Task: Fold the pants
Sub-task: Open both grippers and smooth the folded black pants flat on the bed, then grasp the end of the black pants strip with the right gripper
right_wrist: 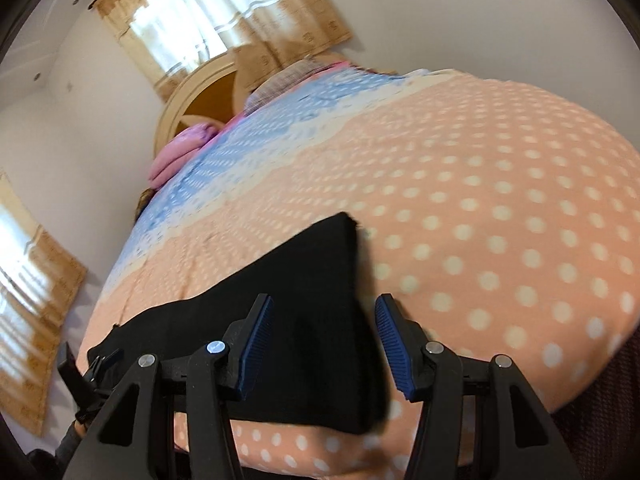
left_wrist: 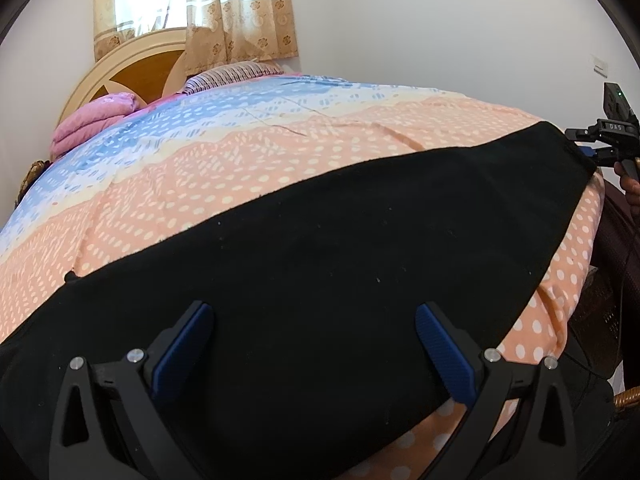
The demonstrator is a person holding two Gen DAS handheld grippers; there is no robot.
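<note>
Black pants (left_wrist: 320, 248) across dotted bedspread (left_wrist: 240, 160); pink blanket (left_wrist: 92, 120) by headboard (left_wrist: 136, 68).

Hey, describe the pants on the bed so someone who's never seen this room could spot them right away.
Start at the bed, covered by a polka-dot sheet banded blue near the headboard and peach nearer the camera. The black pants lie flat across the peach band, along the near edge. They are the only dark, plain thing there; the folded pink blanket sits far off by the headboard.

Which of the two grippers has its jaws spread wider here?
The left gripper: its blue pads stand far apart over the black pants; the right gripper shows a narrower gap.
</note>
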